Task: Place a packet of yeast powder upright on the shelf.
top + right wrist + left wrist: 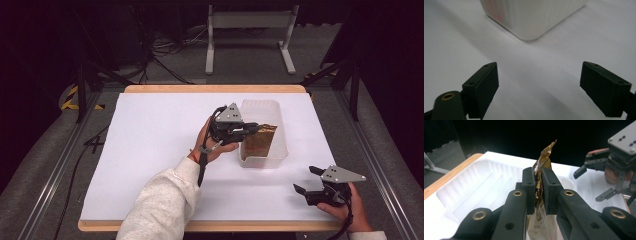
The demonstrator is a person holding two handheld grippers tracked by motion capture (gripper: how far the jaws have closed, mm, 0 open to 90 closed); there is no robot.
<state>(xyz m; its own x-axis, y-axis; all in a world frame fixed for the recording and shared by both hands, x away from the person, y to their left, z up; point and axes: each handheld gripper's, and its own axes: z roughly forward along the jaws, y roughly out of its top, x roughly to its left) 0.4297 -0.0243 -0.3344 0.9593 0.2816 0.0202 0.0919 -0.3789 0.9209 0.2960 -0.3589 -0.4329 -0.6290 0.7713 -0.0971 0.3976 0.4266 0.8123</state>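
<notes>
The left half of the table (150, 150) lies bare. Right of centre the translucent tub (265, 131) blocks passage, with the foil packet (260, 140) standing in its near end; a bare strip separates it from the right gripper (306, 181) at lower right

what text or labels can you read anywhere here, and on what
No text can be read.
Packet pinched by the left gripper: small print on its pale lower part, too blurred to read; its gold top bears none.
Packet seen from the high view: a reddish band, too small to read.
Translucent tub: no label visible.
Floor: yellow and black hazard stripes, no words.
</notes>
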